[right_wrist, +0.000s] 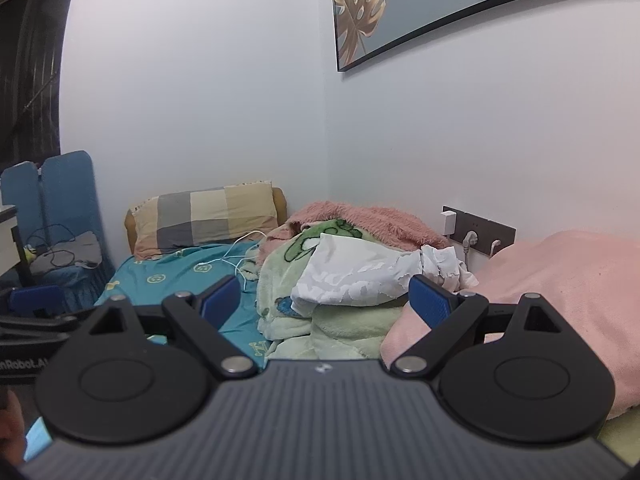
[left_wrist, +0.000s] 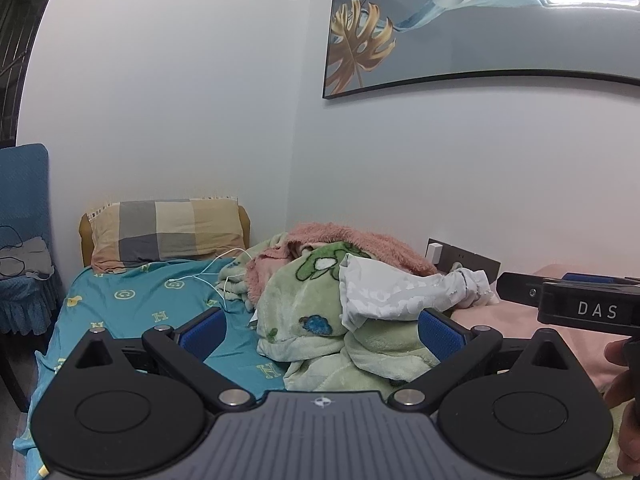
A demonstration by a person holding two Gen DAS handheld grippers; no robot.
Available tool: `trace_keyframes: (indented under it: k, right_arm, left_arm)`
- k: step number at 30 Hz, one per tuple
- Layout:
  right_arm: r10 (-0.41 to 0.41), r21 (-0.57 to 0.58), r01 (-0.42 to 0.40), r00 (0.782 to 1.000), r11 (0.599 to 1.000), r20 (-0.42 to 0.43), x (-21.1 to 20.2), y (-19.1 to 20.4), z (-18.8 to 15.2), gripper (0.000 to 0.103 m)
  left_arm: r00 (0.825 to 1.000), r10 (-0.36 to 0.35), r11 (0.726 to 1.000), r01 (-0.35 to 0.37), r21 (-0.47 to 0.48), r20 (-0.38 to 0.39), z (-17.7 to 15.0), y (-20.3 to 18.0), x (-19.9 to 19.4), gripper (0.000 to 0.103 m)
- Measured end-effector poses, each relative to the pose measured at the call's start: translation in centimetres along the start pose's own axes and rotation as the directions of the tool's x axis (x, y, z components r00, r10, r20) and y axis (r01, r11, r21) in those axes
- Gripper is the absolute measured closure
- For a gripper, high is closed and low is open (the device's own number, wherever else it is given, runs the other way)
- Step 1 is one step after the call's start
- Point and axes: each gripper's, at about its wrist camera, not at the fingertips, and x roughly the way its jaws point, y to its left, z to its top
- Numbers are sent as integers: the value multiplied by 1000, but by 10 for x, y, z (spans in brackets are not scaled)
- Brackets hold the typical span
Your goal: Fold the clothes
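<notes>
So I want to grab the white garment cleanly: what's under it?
The white garment lies crumpled on a green blanket, with a pink blanket behind. Anything beneath those folds is covered.

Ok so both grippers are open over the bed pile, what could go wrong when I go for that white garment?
The white garment lies crumpled on the green blanket, so the left gripper or right gripper might pinch blanket along with it. The white charging cable trails across the teal sheet beside the pile and could snag if the fabric drags leftward.
</notes>
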Motion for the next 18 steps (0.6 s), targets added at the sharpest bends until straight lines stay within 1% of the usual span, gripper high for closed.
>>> trace_keyframes:
  k: [3, 6, 9, 12, 15, 18]
  right_arm:
    - [3, 3, -3, 1000, 1000, -16, 3, 1, 0, 10]
    - [18, 44, -14, 997, 999, -76, 11, -2, -2, 10]
    - [4, 54, 3, 992, 999, -130, 18, -2, -4, 10]
    - [-3, 58, 13, 987, 998, -164, 22, -2, -8, 10]
    - [-6, 65, 17, 984, 998, -177, 23, -2, -10, 10]
    - [-10, 57, 20, 985, 998, -174, 23, -1, -9, 10]
  left_arm:
    - [1000, -4, 1000, 3, -8, -30, -1, 2, 5, 0]
    - [997, -11, 1000, 9, -21, -70, -3, 5, 11, 0]
    - [988, -33, 998, 24, -59, -149, -7, 10, 23, 0]
    - [983, -40, 996, 24, -89, -181, -11, 16, 31, 0]
    - [977, -47, 993, 24, -113, -207, -14, 22, 37, 0]
    - [981, -41, 994, 20, -108, -189, -13, 23, 34, 0]
